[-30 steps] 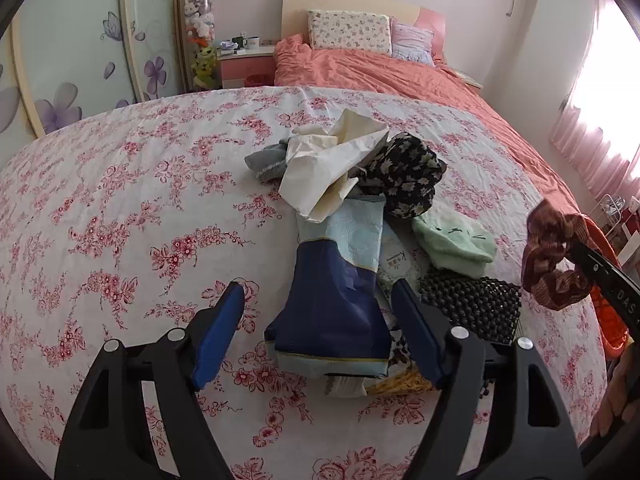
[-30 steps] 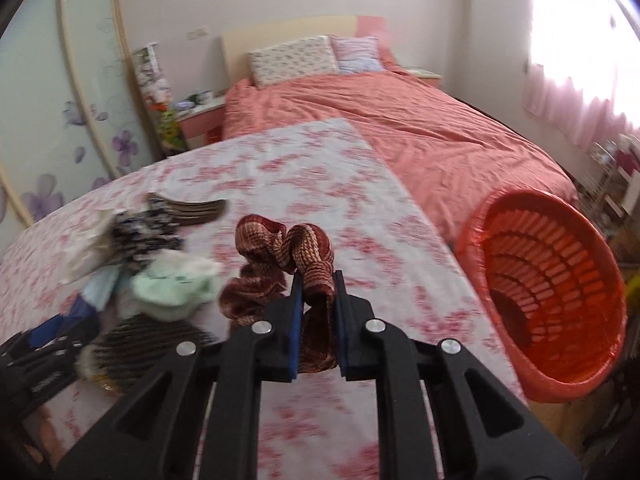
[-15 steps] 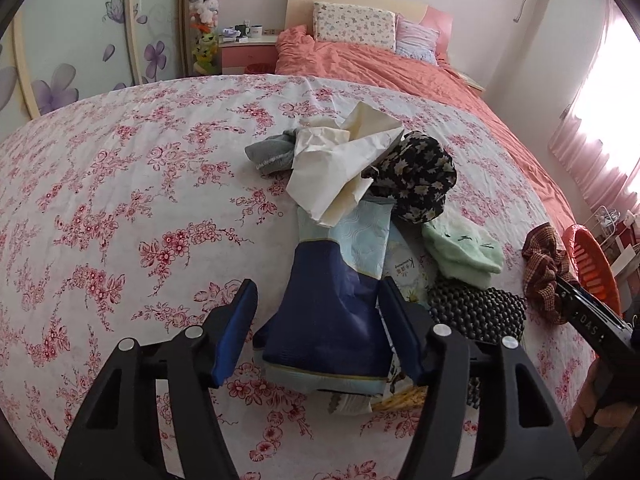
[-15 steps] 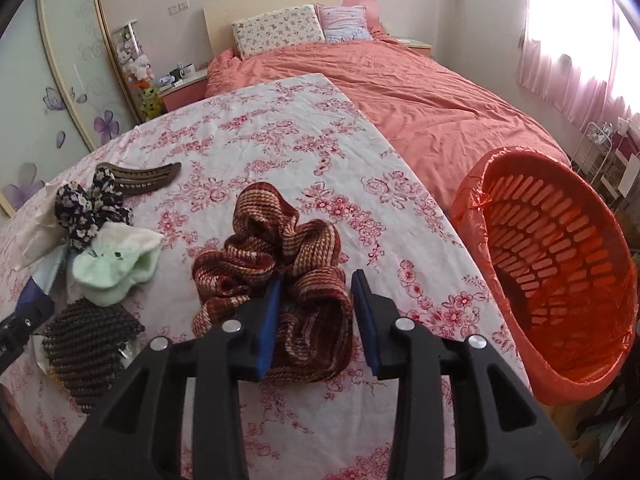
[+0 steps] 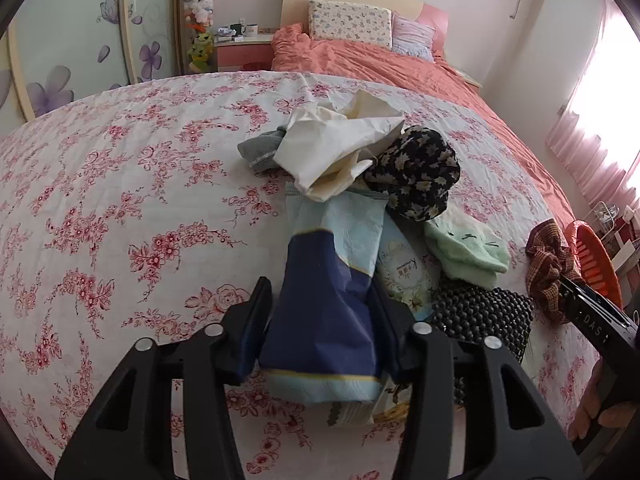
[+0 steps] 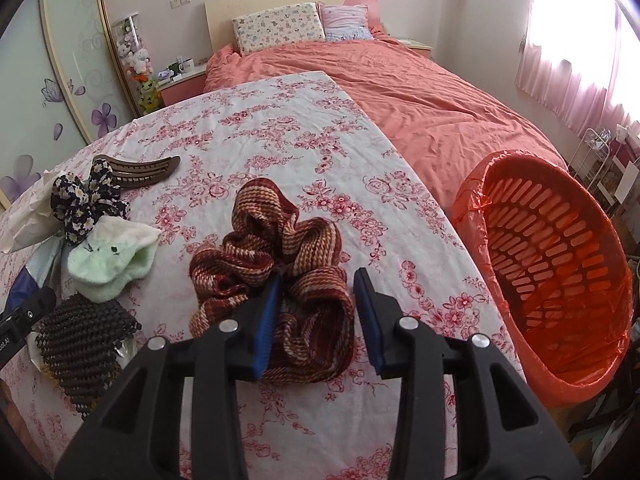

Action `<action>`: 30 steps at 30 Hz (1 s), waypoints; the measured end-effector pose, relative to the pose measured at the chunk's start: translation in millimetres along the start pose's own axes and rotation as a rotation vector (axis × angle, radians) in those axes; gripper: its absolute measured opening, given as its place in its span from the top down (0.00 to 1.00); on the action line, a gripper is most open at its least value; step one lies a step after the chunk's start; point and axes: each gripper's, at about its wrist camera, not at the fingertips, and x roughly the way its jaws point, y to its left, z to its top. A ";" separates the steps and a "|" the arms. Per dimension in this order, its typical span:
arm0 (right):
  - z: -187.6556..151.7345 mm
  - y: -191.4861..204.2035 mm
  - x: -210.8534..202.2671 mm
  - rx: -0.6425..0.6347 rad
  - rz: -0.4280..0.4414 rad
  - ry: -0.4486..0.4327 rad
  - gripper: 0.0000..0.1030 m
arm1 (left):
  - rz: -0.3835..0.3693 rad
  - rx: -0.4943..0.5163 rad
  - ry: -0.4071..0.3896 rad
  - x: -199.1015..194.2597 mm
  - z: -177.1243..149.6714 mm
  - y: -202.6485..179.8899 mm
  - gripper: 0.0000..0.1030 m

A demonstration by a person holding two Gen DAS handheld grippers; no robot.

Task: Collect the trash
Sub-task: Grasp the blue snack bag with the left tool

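Trash here looks to be the blue packet (image 5: pixel 332 316), a crumpled foil-like wrapper lying at the near end of the heap on the flowered surface (image 5: pixel 120 208), with the white paper (image 5: pixel 336 148) crumpled at the far end. The left gripper (image 5: pixel 324 328) has its fingers spread to either side of the packet, close against its edges; whether they already press it I cannot tell. The packet seems light, thin and slick, so it would likely buckle and slide under a squeeze. A hold across its stiffer folded middle should serve better than the loose near hem. A flowered pouch (image 5: pixel 404 276) lies just beside it on the right and partly under it, and may be dragged along.

The right gripper (image 6: pixel 316 308) hangs with fingers spread around the brown striped scrunchie (image 6: pixel 276 264), not clamping it. That scrunchie is soft, springy cloth and lies on the surface near its right edge. The orange basket (image 6: pixel 560 264), lined with a thin orange bag, stands to the right of the surface.
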 end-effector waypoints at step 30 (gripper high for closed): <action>-0.1 -0.8 -20.5 0.024 0.074 -0.032 0.85 | 0.070 -0.027 -0.133 -61.2 -5.3 48.0 0.64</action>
